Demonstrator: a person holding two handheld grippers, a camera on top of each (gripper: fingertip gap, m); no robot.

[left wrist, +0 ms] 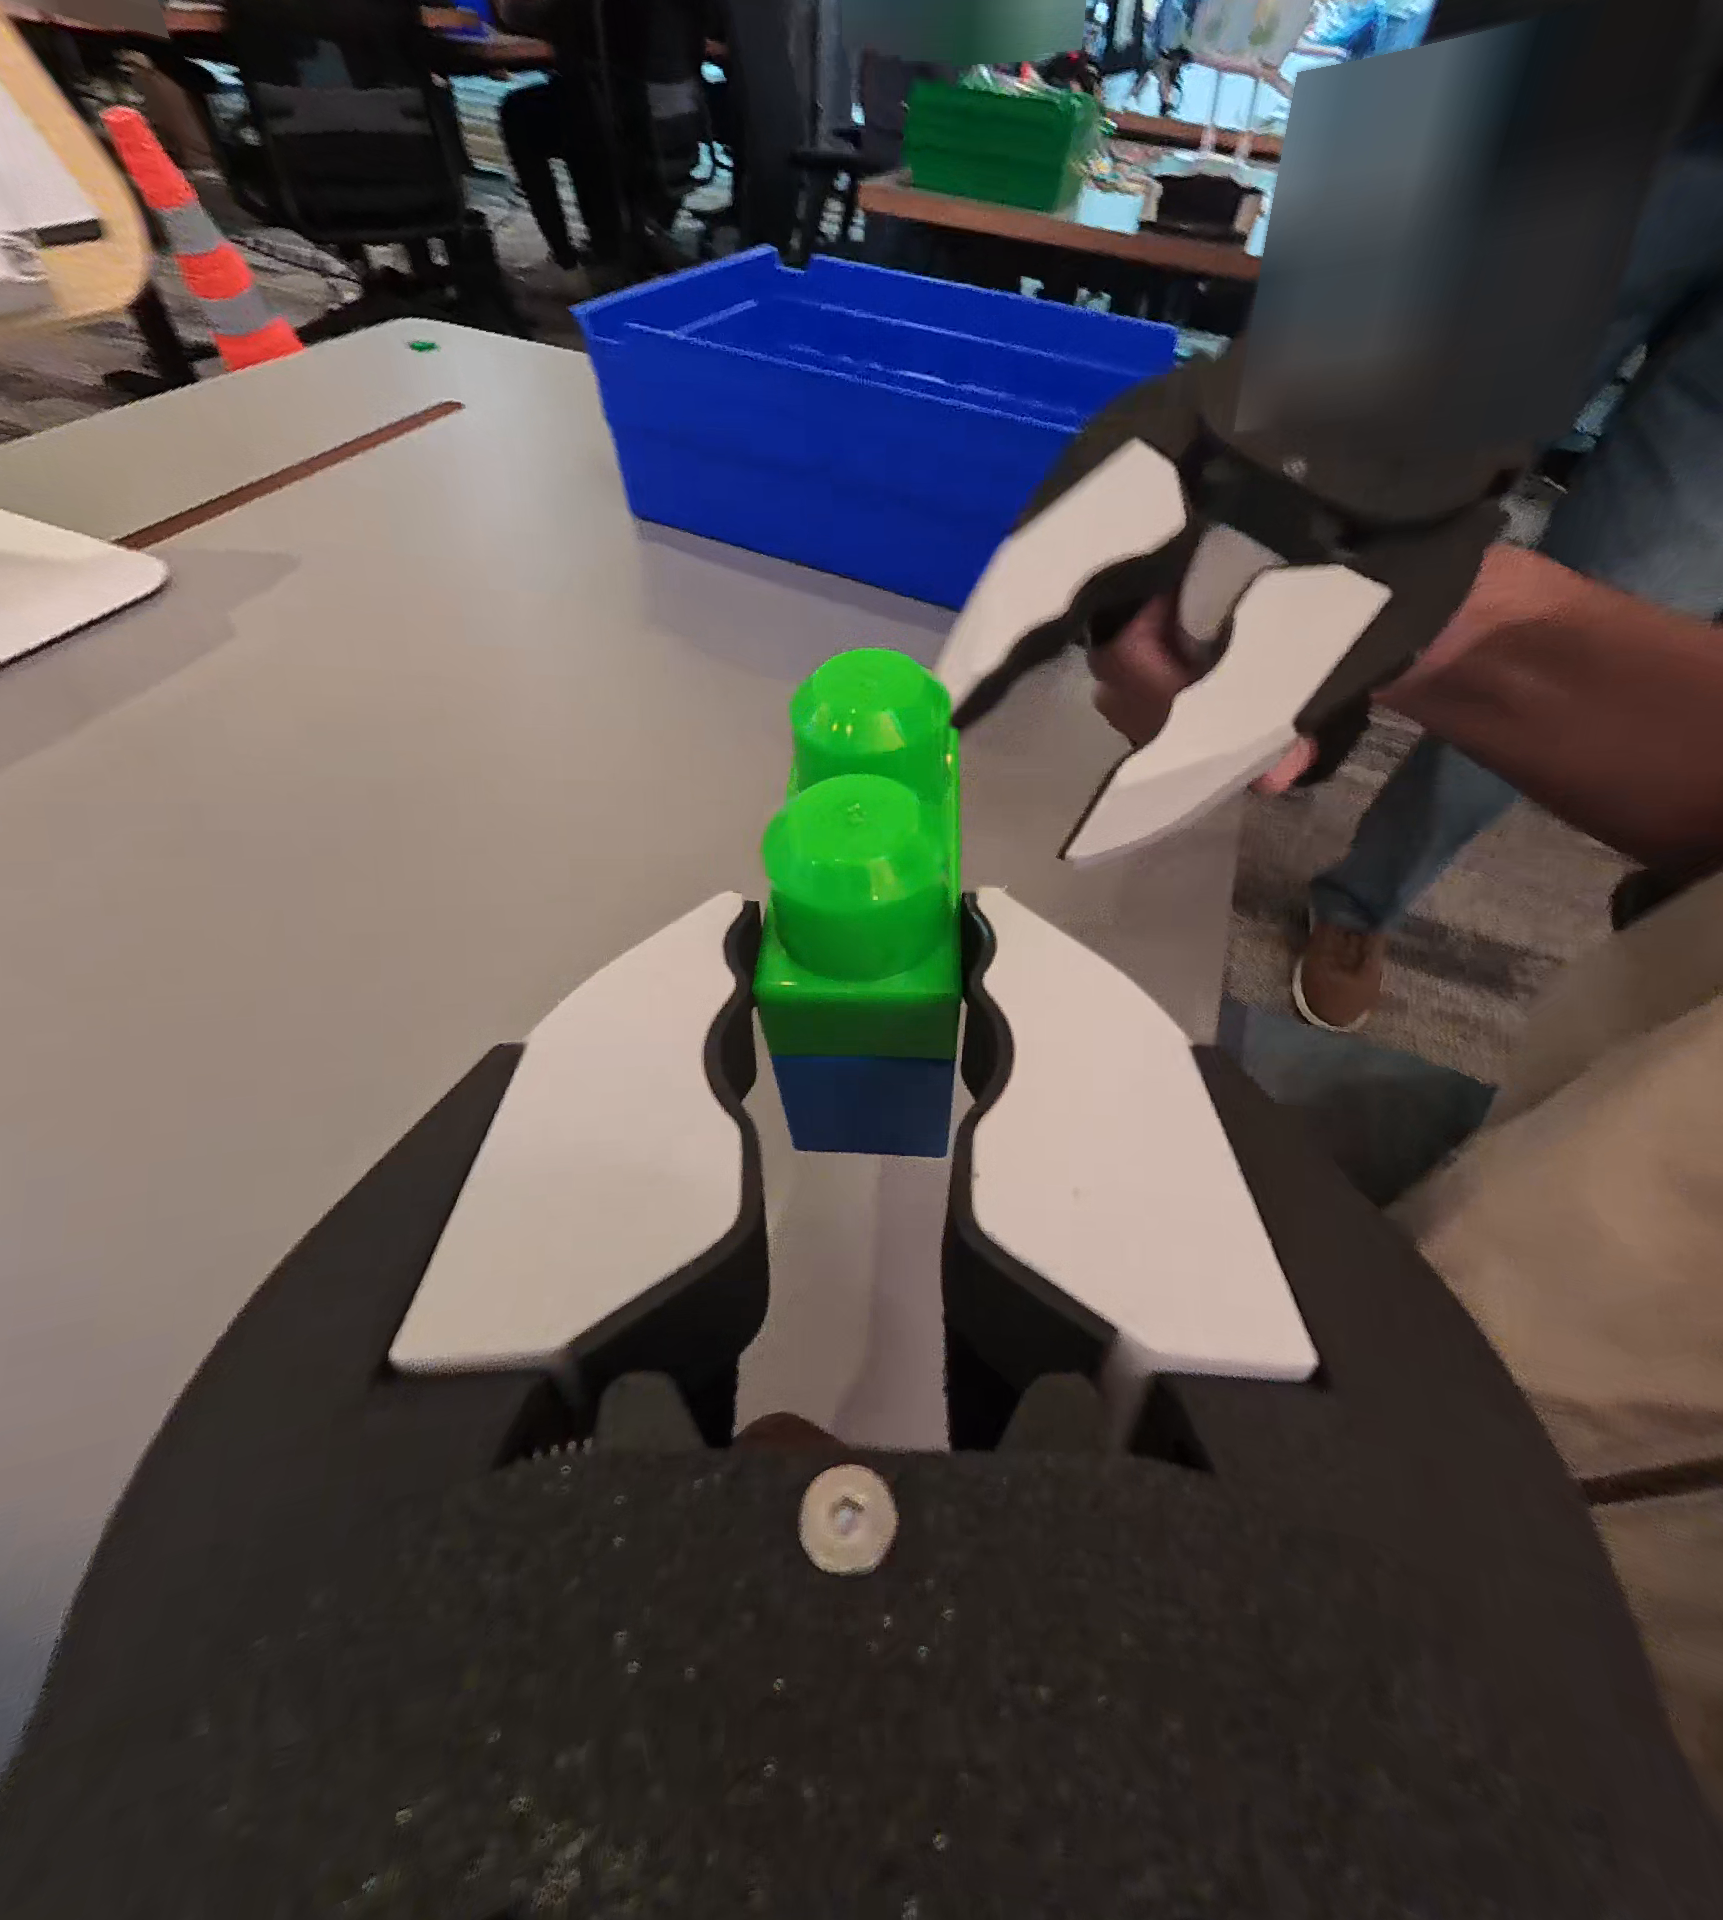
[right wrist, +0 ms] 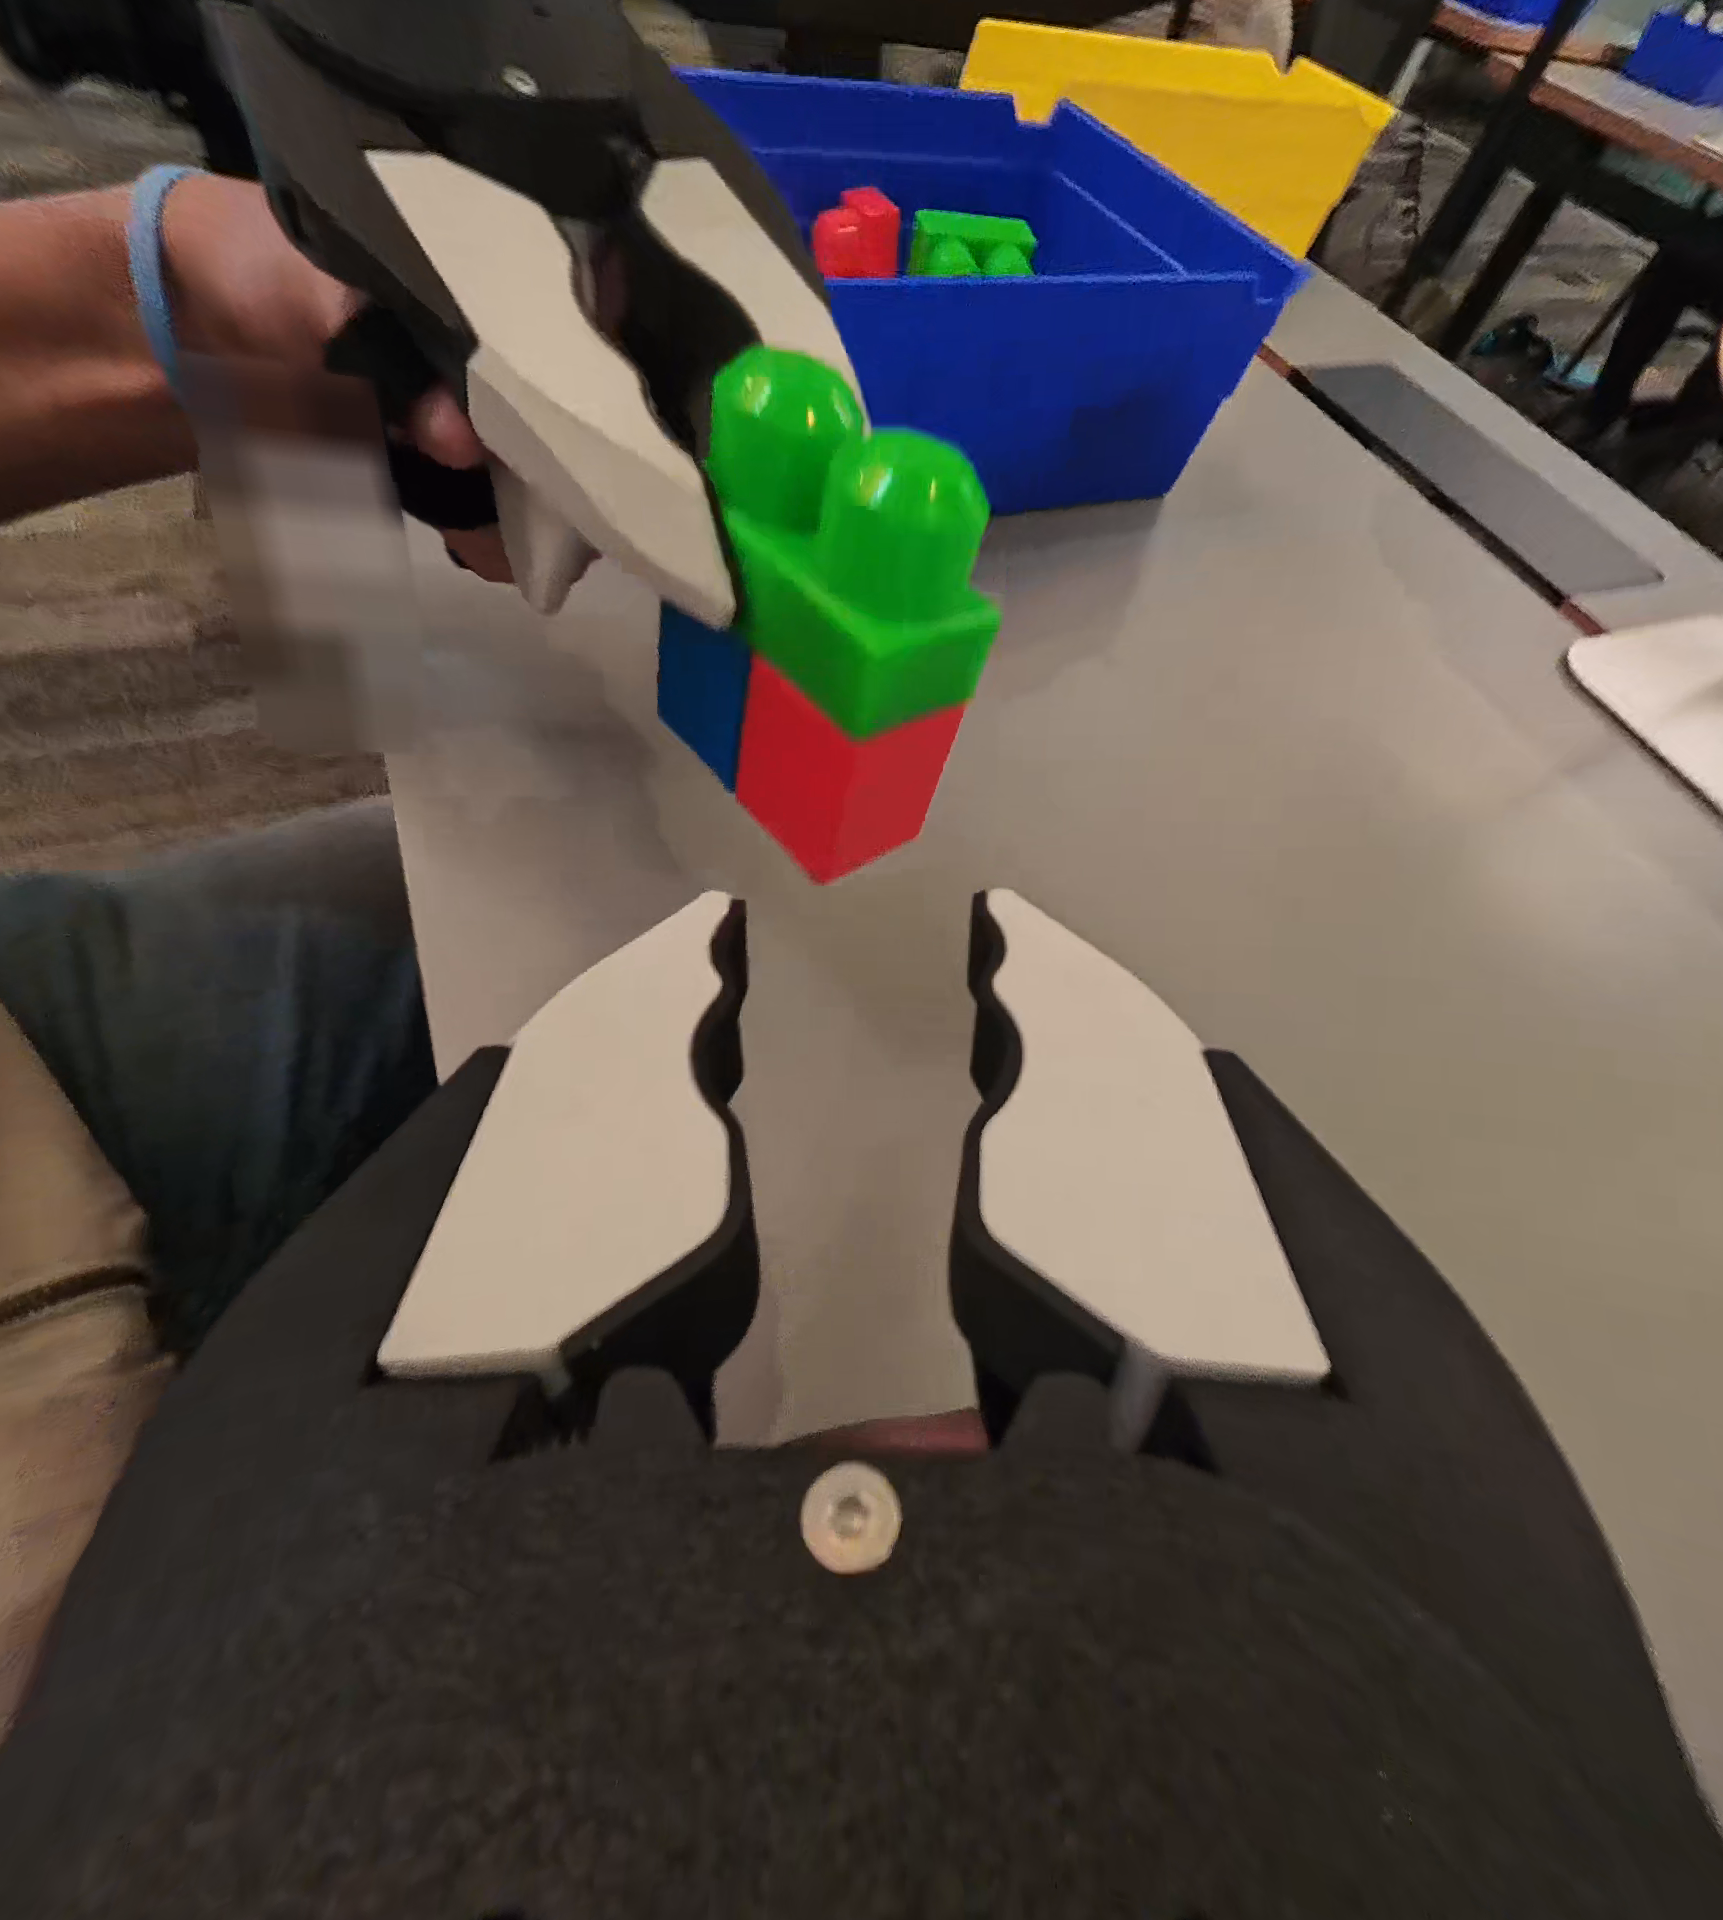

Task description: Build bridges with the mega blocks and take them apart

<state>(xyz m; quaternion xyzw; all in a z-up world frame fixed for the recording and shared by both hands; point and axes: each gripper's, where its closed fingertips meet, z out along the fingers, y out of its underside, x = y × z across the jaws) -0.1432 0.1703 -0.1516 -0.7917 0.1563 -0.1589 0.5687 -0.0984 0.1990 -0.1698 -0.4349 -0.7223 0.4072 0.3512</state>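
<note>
- While clamped on the glossy green two-stud block (left wrist: 862,894), the left gripper (left wrist: 859,971) holds it off the matte grey table (left wrist: 337,790); a blue block (left wrist: 867,1101) is plugged underneath.
- Left wrist view: beyond the green block sits a blue plastic bin (left wrist: 836,436), boxy and ribbed; right of the block the right gripper (left wrist: 1013,779) hangs with white, wavy-edged fingers apart, holding nothing.
- Right wrist view: right gripper (right wrist: 857,914) gapes just below the green block (right wrist: 857,582); a red block (right wrist: 836,769) and the blue block (right wrist: 701,696) form its legs.
- Behind the block, the bin (right wrist: 1044,384) holds loose red and green blocks (right wrist: 924,244).
</note>
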